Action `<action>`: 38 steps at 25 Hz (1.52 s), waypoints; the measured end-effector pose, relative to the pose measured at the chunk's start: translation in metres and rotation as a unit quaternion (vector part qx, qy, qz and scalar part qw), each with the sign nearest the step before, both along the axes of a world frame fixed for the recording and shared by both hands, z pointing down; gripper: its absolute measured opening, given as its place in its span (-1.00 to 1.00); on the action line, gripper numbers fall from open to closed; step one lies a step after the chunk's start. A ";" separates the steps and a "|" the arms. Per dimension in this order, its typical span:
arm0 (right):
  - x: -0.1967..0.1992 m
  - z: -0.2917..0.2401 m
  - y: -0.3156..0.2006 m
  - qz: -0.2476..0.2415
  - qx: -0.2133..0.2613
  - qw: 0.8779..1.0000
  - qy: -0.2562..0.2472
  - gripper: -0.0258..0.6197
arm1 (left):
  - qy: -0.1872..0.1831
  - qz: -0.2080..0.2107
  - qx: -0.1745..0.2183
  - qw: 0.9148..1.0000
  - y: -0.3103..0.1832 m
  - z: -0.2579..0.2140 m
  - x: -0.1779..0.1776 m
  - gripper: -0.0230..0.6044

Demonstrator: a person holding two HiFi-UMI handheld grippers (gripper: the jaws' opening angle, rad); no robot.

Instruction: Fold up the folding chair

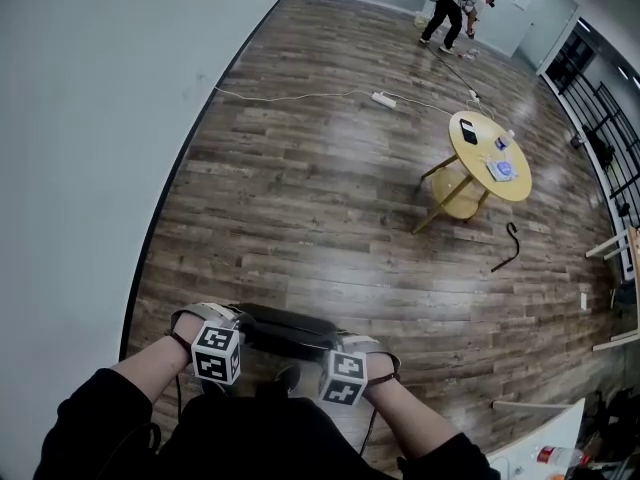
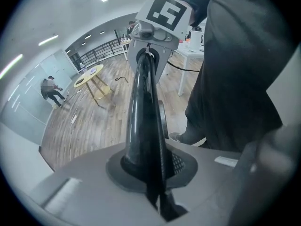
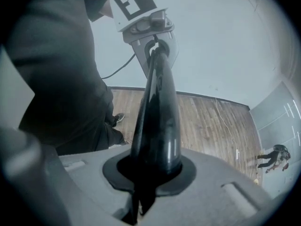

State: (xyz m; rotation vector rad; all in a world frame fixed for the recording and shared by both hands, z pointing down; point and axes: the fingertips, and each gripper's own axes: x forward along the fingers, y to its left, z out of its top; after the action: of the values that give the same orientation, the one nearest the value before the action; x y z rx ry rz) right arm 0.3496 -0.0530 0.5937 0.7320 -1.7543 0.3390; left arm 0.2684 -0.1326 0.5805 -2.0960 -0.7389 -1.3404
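Observation:
The black folding chair (image 1: pixel 285 330) stands right in front of me on the wood floor, and only its top edge shows in the head view. My left gripper (image 1: pixel 222 340) is shut on the left end of that edge, my right gripper (image 1: pixel 340 363) on the right end. In the left gripper view the chair's glossy black bar (image 2: pixel 143 107) runs from my left gripper (image 2: pixel 153 173) up to the other gripper (image 2: pixel 155 27). The right gripper view shows the same bar (image 3: pixel 157 117) clamped in my right gripper (image 3: pixel 150 171). The seat and legs are hidden below my arms.
A white wall (image 1: pixel 90 118) runs along the left. A round yellow table (image 1: pixel 490 158) with small items stands ahead to the right, with a black hooked stick (image 1: pixel 507 248) on the floor near it. A cable with a power strip (image 1: pixel 384 98) crosses the floor. A person (image 1: pixel 455 8) bends down far off.

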 end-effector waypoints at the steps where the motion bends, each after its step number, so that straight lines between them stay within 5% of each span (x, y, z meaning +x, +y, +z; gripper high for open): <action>1: 0.001 -0.002 -0.002 -0.003 0.001 1.000 0.002 -0.77 | -0.002 -0.003 -0.004 1.000 -0.001 -0.002 0.000 -0.80; 12: -0.026 -0.011 -0.013 -0.047 -0.030 0.998 -0.024 -0.77 | -0.025 -0.040 -0.033 0.998 -0.007 -0.009 -0.030 -0.80; 25: -0.114 -0.017 -0.042 -0.150 -0.049 0.987 -0.031 -0.77 | -0.041 -0.128 -0.048 0.990 -0.017 -0.014 -0.133 -0.79; 38: -0.245 -0.023 -0.095 -0.293 -0.042 0.955 -0.016 -0.77 | -0.044 -0.272 -0.042 0.960 -0.035 -0.017 -0.277 -0.79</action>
State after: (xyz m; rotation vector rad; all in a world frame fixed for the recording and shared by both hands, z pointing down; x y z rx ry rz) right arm 0.1041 -0.1479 0.5711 0.1229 -1.8822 0.0183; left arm -0.0088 -0.1677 0.5638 -2.4267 -0.2534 -1.7158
